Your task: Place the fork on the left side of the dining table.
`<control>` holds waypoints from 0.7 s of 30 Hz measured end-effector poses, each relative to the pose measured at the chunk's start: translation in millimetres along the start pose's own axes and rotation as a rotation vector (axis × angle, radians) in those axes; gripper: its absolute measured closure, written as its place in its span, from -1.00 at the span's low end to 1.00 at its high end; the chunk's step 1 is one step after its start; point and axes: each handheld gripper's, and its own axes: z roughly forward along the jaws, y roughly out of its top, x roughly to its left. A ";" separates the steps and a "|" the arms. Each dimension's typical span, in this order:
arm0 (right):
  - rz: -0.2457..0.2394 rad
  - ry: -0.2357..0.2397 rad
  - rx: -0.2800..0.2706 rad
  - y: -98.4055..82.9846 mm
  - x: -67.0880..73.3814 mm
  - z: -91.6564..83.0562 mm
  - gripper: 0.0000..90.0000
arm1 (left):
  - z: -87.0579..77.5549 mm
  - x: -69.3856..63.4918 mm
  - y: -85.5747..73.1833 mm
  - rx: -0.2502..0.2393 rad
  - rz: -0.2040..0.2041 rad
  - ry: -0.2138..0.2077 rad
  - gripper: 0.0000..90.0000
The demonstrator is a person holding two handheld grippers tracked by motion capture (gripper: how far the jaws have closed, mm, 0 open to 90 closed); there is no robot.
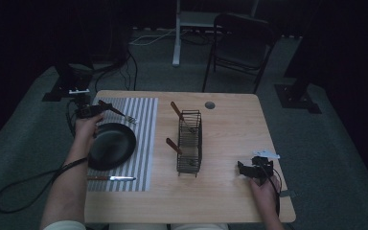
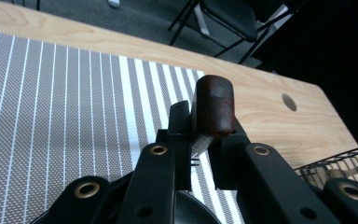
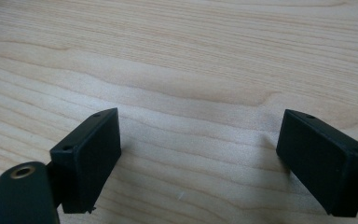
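A fork (image 1: 120,114) with a dark wooden handle (image 2: 213,106) hangs over the top of the striped placemat (image 1: 143,110), its tines pointing right. My left gripper (image 1: 96,109) is shut on that handle, and in the left gripper view the handle end sticks up between the jaws of the left gripper (image 2: 206,128). A black plate (image 1: 112,146) lies on the mat just below it. A knife (image 1: 112,178) rests along the mat's near edge. My right gripper (image 1: 250,168) stands open and low over bare wood at the right; nothing lies between the fingers of the right gripper (image 3: 200,154).
A wire basket (image 1: 189,141) stands mid-table with two wooden-handled utensils (image 1: 176,111) leaning in it. A round cable hole (image 1: 210,105) sits near the far edge. A folding chair (image 1: 242,43) stands beyond the table. A cable trails off the left edge.
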 end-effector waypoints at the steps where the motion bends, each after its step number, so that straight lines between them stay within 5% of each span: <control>1: 0.000 0.000 0.000 0.0 0.0 0.0 -0.70 | 1.9 0.1 -2.0 0.003 -0.003 0.006 0.79; 4: -0.004 0.003 -0.001 -0.1 -0.3 -0.2 -0.70 | 0.2 1.6 -2.9 0.012 0.005 -0.004 0.79; 8: 0.004 -0.001 0.001 0.6 0.2 0.4 -0.70 | 5.2 13.0 0.1 0.007 -0.067 -0.018 0.78; 10: 0.003 -0.001 0.001 0.6 0.1 0.4 -0.70 | 7.1 16.0 2.1 0.010 -0.066 -0.026 0.78; 16: 0.004 -0.001 0.001 0.6 0.1 0.4 -0.70 | 12.4 20.1 -0.2 0.013 -0.061 0.076 0.64; 21: 0.004 -0.001 0.001 0.6 0.1 0.4 -0.70 | 13.6 19.7 0.6 0.018 -0.059 0.093 0.60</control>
